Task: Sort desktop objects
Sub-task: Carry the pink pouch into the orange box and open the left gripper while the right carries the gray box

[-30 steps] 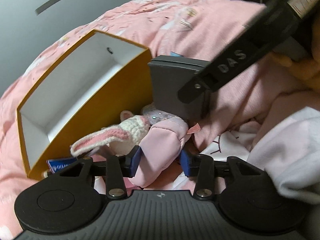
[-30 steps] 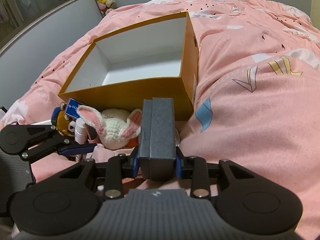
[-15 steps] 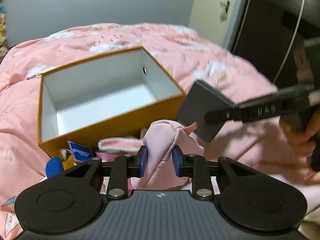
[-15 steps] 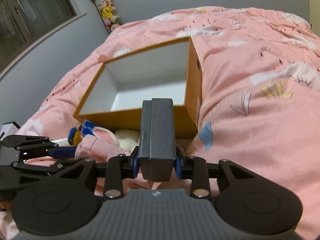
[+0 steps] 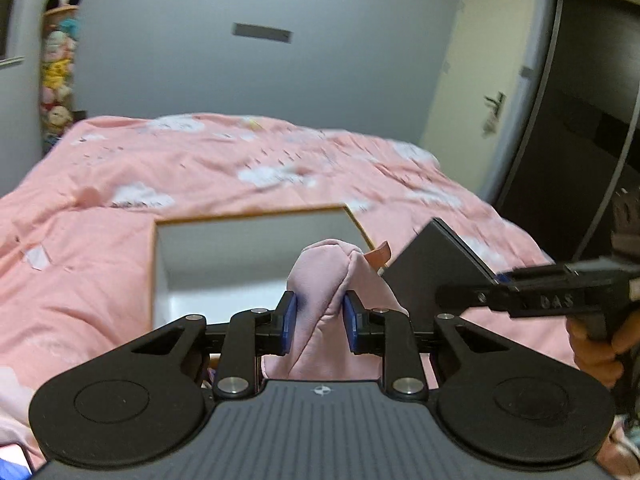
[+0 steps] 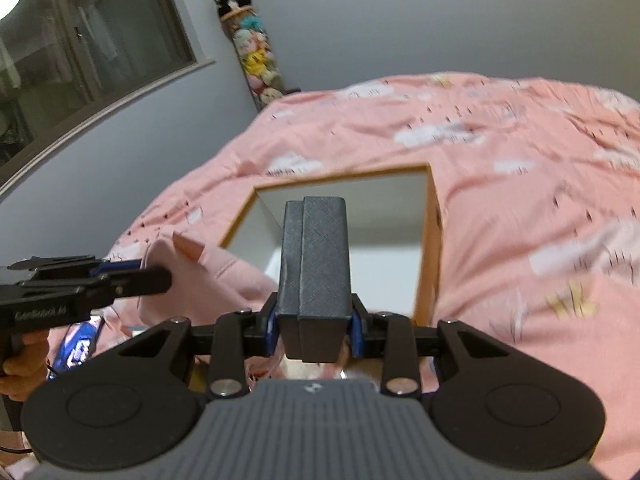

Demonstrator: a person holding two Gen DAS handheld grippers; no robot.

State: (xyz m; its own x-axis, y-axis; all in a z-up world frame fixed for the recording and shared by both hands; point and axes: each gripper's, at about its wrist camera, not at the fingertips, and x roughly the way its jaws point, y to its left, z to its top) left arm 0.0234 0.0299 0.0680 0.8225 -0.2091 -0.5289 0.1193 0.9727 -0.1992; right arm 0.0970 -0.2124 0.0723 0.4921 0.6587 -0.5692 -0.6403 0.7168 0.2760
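Bedspread (image 5: 200, 168) — pouch (image 5: 320, 280) in left gripper (image 5: 318, 316)

Both wrist views near, sharing box (image 5: 256, 240).

bed (image 5: 120, 248) | pink cloud-print duvet; open orange box (image 6: 430, 240) (white inside)

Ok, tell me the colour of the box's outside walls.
Orange outside, white inside; the box shows it best in the right wrist view.
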